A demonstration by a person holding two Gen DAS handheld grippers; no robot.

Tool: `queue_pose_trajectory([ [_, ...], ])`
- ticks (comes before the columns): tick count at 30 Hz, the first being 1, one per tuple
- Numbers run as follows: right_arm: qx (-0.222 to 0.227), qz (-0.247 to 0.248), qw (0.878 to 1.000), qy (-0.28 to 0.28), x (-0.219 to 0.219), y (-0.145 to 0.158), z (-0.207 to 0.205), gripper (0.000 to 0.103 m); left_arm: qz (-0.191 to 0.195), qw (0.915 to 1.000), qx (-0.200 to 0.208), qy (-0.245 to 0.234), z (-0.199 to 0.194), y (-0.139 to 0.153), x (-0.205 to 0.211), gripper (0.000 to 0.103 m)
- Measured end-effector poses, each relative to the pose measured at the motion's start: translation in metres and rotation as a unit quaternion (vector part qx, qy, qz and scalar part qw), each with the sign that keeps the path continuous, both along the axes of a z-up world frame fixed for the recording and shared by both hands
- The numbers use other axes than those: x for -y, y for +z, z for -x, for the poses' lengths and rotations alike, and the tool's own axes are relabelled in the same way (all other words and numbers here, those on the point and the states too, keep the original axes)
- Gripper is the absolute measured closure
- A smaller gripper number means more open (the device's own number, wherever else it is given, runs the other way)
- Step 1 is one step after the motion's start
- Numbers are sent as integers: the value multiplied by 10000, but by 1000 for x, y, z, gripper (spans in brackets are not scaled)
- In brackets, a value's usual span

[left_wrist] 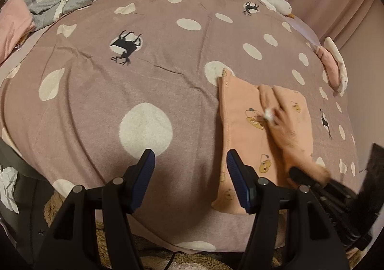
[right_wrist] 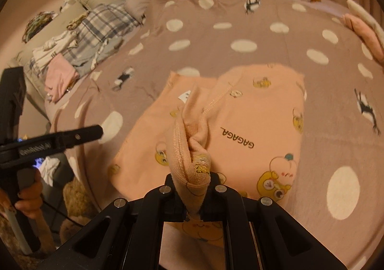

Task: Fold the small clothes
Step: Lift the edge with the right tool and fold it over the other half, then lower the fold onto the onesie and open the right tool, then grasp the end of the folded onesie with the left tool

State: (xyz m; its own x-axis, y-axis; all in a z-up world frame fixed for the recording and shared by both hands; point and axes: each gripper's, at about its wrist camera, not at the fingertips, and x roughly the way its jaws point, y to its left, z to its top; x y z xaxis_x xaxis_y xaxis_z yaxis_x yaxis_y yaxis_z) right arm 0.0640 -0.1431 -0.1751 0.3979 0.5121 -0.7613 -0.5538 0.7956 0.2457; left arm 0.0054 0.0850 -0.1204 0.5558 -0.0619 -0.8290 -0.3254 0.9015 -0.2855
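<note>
Peach fleecy garment [right_wrist: 240, 126], bear-printed, lies on the bed's dotted blanket [left_wrist: 144, 78]. Right tool [right_wrist: 195, 188] is clamped on its ribbed cuff, lettering visible only there. Left tool [left_wrist: 190, 162] gapes wide, holding nothing.

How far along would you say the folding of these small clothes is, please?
Done: folded pink and cream pieces sit at the bed's far edge. In hand: the right gripper pinches the peach garment, partly folded; the left gripper is open. Left: the unfolded pile by the pillows.
</note>
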Motion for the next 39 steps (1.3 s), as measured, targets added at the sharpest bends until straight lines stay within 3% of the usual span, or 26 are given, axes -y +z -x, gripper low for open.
queue_pose_trajectory([
  [4,-263,-18,9996,-66,-1,-12,-3,95,219,9994,132,-227,-7,6,6,41],
  [8,-241,-75,9997,-80,4,-3,1,95,470,9969,244,-577,-21,14,15,41],
  [9,-215,-98,9997,-83,7,1,3,95,541,9957,284,-689,-26,17,17,39],
  [10,-200,-107,9997,-86,9,3,3,93,593,9947,316,-778,-30,18,20,30],
  [11,-167,-113,9997,-98,12,6,6,90,650,9934,357,-873,-36,20,23,25],
  [13,-76,-170,9997,-173,22,12,10,65,795,9892,443,-1146,-48,21,31,24],
  [16,29,-340,9988,-345,42,21,18,48,1034,9824,370,-1509,-68,14,42,24],
  [22,126,-199,9939,-1080,74,22,18,46,1316,9736,-244,-1850,-110,-21,65,24],
  [26,12,-259,9897,-1407,92,17,18,46,1489,9694,-385,-1912,-126,-34,73,26],
  [27,-36,-266,9887,-1472,95,14,18,46,1498,9691,-377,-1923,-129,-36,75,27],
  [28,-69,-260,9880,-1519,97,12,17,46,1502,9691,-377,-1919,-130,-37,76,36],
  [31,-132,-244,9865,-1616,102,9,18,46,1486,9678,-419,-1987,-136,-42,81,65],
  [32,-149,-258,9862,-1630,102,8,18,46,1480,9677,-403,-2002,-136,-43,82,82],
  [33,-165,-265,9861,-1635,102,7,17,46,1492,9682,-360,-1976,-136,-43,82,88],
  [39,-149,-232,9864,-1618,102,8,16,46,1058,9729,95,-2055,-120,-11,83,90],
])
